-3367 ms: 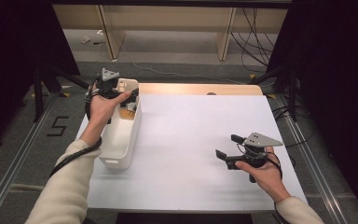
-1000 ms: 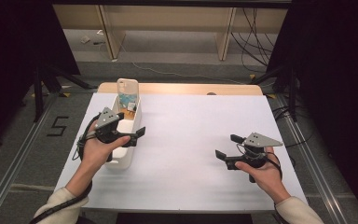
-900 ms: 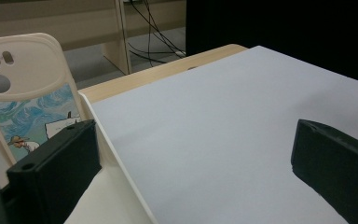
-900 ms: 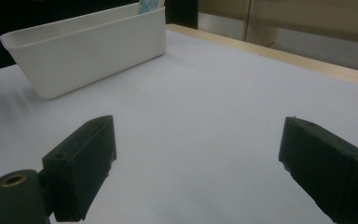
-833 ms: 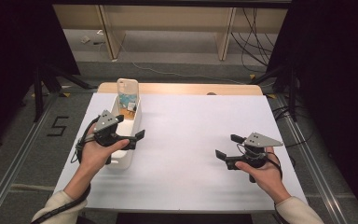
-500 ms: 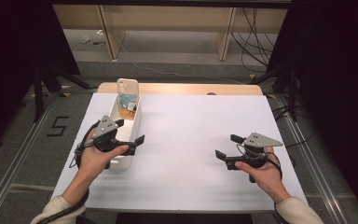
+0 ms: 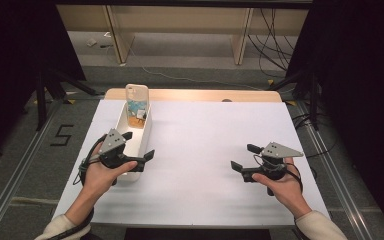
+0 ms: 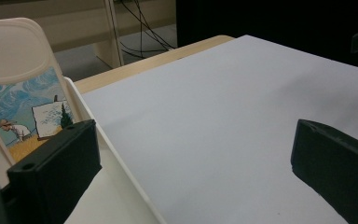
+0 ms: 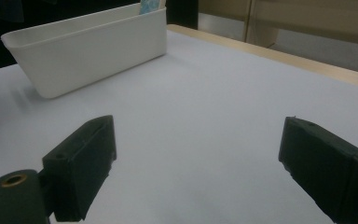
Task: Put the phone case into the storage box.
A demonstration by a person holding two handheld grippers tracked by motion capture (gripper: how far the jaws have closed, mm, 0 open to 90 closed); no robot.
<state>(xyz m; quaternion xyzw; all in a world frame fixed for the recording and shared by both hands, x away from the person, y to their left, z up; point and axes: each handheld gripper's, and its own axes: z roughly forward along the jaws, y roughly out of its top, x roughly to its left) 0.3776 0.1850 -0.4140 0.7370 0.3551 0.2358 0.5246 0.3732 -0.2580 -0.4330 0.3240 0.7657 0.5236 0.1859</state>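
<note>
A long white bin [image 7: 141, 134] lies on the left of the white sheet. A phone case [image 7: 136, 102] with a painted scene leans upright at its far end. My left gripper [image 7: 139, 145] hovers over the bin's near end, open and holding nothing. From the left gripper view, the phone case [image 8: 23, 93] stands left of the bin's rim [image 8: 116, 158], beyond the open jaws of my left gripper [image 8: 191, 154]. My right gripper [image 7: 244, 157] rests open at the sheet's right side. The right gripper view looks between the wide-apart jaws of my right gripper [image 9: 198, 149] toward the bin [image 9: 93, 46].
The white sheet [image 7: 210, 130] covers the table, with a wooden strip [image 7: 205, 95] showing along the far edge. Beyond it are desk legs and cables on the floor [image 7: 260, 30]. Dark curtains flank both sides.
My left gripper has drawn back from the bin's far end to its near end, and the phone case now stands alone in the bin. The right gripper has stayed put.
</note>
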